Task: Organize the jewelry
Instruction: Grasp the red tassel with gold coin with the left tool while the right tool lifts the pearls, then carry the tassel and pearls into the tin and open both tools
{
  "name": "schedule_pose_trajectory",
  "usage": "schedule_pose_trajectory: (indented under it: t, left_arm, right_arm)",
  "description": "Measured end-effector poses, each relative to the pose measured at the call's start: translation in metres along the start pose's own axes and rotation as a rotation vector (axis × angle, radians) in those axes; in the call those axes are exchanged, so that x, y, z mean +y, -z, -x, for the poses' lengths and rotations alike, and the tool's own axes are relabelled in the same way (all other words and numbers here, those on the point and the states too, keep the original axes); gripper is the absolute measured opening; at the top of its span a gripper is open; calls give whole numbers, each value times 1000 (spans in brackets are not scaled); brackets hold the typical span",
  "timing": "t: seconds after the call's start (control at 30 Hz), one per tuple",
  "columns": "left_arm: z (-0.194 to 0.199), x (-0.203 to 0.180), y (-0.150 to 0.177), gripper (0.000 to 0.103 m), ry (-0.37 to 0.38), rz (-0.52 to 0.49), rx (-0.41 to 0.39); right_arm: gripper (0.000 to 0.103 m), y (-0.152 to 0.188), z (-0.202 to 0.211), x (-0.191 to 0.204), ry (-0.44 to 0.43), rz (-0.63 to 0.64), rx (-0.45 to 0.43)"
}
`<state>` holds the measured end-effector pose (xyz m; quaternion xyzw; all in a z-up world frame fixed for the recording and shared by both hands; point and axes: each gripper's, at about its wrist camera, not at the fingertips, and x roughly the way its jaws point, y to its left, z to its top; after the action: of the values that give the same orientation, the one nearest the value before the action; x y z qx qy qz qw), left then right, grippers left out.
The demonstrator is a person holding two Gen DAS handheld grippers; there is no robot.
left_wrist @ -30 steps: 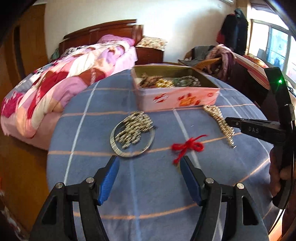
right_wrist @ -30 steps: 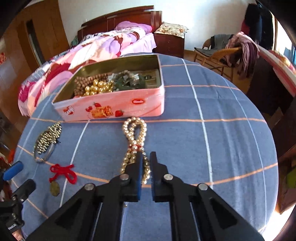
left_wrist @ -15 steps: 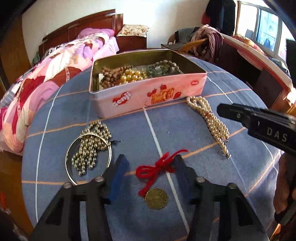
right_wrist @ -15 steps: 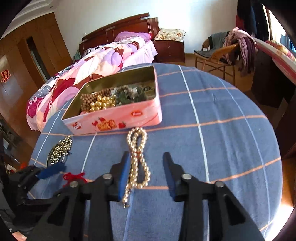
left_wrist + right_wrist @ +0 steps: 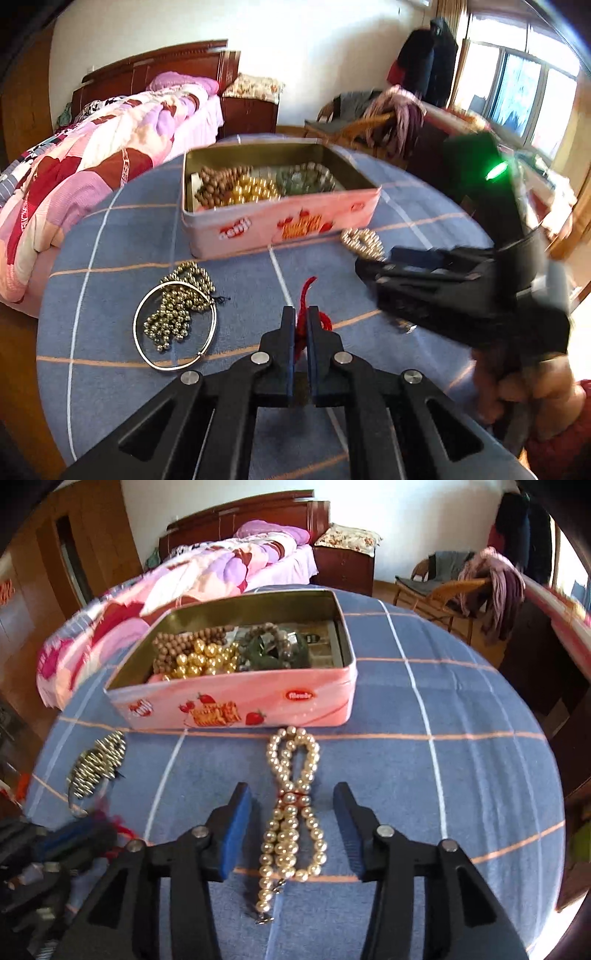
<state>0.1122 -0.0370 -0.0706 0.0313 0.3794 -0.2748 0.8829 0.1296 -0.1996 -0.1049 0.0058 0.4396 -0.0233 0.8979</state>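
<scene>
A pink tin box (image 5: pixel 280 225) (image 5: pixel 236 709) with several bead strings inside stands on the round blue checked table (image 5: pixel 110 258). My left gripper (image 5: pixel 301 314) is shut on the red cord of a pendant (image 5: pixel 306 295) in front of the box; the pendant's coin is hidden. My right gripper (image 5: pixel 291 801) is open, its fingers on either side of a pearl necklace (image 5: pixel 291 812) lying on the table. The right gripper also shows in the left wrist view (image 5: pixel 424 280), over the necklace (image 5: pixel 362 240).
A silver bangle with a gold bead bracelet (image 5: pixel 175 321) (image 5: pixel 96 764) lies left of the red cord. A bed (image 5: pixel 92 166) is past the table's left edge. A chair with clothes (image 5: pixel 472 587) stands at the back right.
My left gripper has closed on the red cord. My right gripper has opened wider and come down around the pearl necklace.
</scene>
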Motion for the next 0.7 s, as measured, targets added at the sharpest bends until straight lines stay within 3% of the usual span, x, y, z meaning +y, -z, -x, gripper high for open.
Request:
schedule_pose_trajectory:
  t: [0.07, 0.1, 0.23, 0.37, 0.7]
  left_arm:
    - [10, 0, -2, 4, 0, 4, -26]
    - [15, 1, -3, 4, 2, 7, -39]
    - [37, 3, -8, 4, 26, 28, -102]
    - [48, 7, -14, 4, 37, 44, -144]
    - [62, 19, -20, 4, 55, 90, -210]
  right_arm:
    - [19, 1, 1, -1, -7, -7, 0]
    - [17, 2, 3, -5, -18, -22, 0]
    - [16, 9, 9, -20, -104, -116, -14]
    - [16, 19, 33, -30, -181, -187, -90]
    - [16, 8, 77, -22, -215, -203, -219]
